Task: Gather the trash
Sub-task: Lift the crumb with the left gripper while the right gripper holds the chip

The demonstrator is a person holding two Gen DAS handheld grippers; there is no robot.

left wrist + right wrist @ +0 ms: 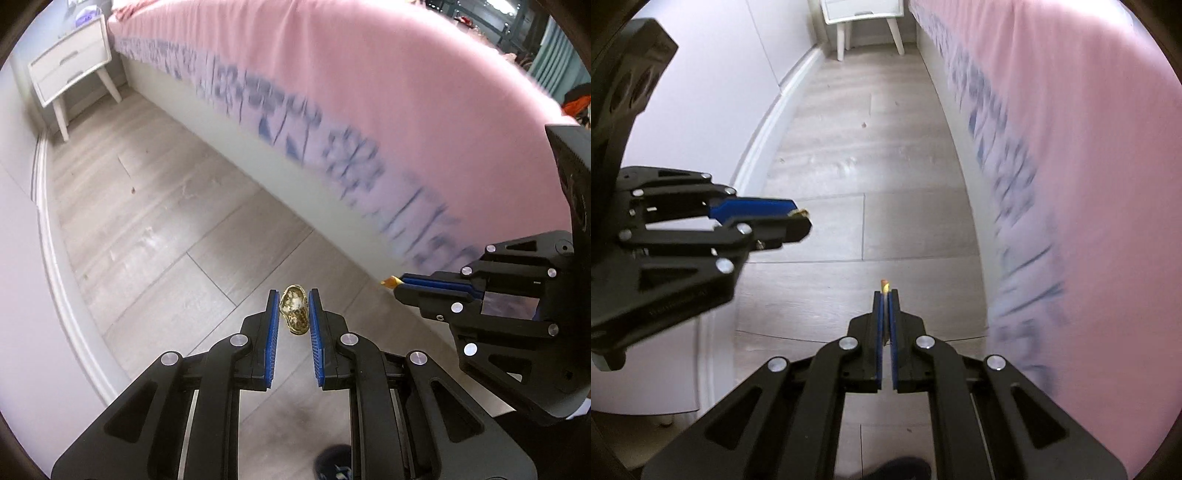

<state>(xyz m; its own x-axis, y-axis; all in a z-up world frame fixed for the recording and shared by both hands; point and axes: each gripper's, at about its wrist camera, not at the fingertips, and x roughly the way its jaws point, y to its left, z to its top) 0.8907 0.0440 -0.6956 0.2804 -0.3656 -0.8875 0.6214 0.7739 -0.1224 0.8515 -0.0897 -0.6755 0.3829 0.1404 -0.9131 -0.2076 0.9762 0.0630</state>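
My left gripper (294, 300) is shut on a crumpled gold foil wrapper (294, 309) and holds it above the wood floor. The same gripper shows at the left of the right wrist view (798, 218), with a bit of gold foil (800, 212) at its tip. My right gripper (885, 295) is shut on a thin yellow-orange scrap (885, 285) that sticks out past the fingertips. It shows at the right of the left wrist view (397, 285), the yellow scrap (389, 282) at its tip. Both grippers hover side by side beside the bed.
A bed with a pink cover with blue print (332, 110) runs along the right (1089, 184). A white nightstand (70, 70) stands at the far end (860, 14). A white wall and skirting (55, 266) bound the left. Small specks (864, 124) lie on the wood floor (155, 206).
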